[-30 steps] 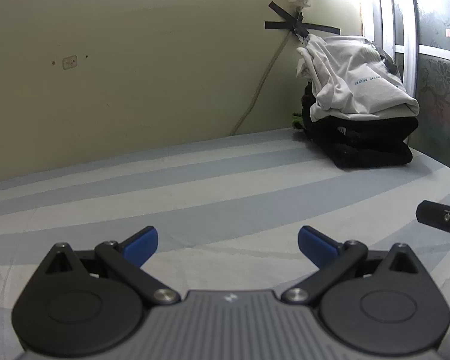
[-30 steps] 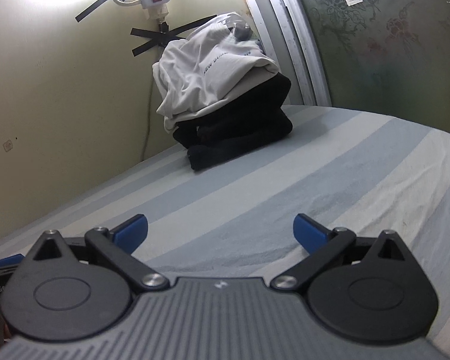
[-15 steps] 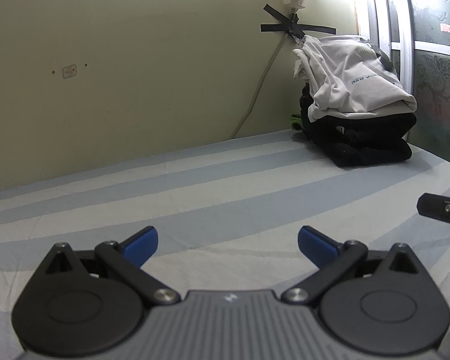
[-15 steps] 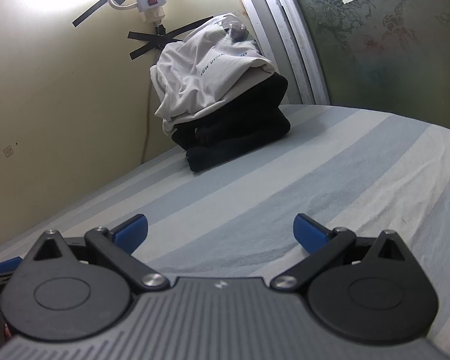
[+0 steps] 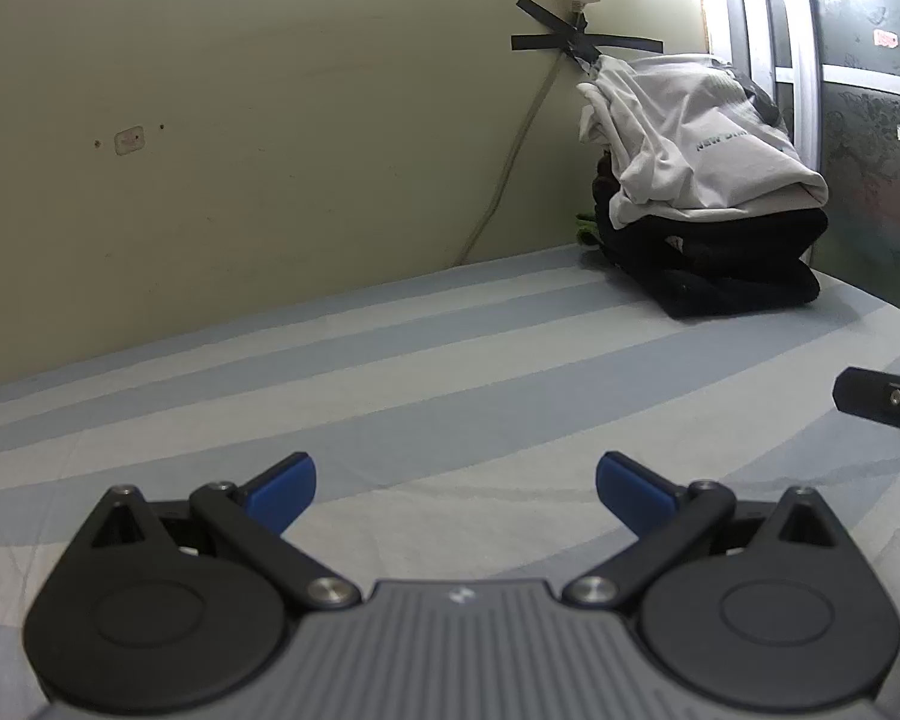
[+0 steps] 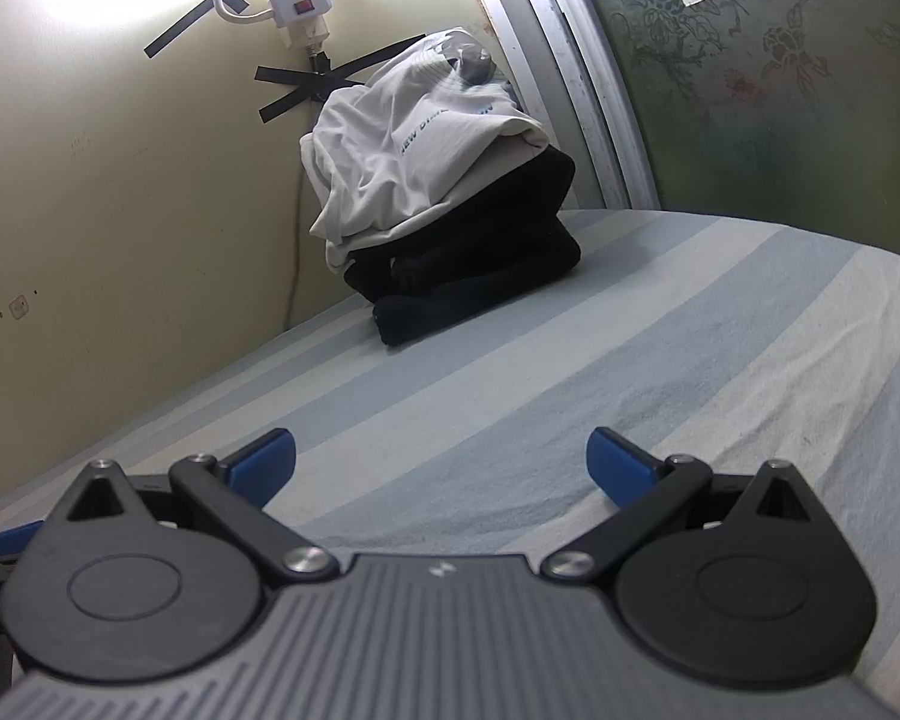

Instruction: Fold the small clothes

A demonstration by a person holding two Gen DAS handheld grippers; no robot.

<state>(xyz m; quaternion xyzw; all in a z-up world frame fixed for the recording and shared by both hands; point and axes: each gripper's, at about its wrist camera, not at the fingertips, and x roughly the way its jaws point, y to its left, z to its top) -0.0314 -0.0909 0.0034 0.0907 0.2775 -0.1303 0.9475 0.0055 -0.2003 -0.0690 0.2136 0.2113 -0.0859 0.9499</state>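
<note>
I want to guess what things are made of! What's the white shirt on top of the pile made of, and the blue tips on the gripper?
The white shirt looks like soft, matte cotton knit: it creases and droops over the black clothes. The blue tips of the right gripper look like smooth plastic or rubber with a dull sheen; which one cannot be told.

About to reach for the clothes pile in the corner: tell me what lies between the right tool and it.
Nothing visible. Only bare striped sheet runs from the open right tool to the clothes pile against the wall.
</note>
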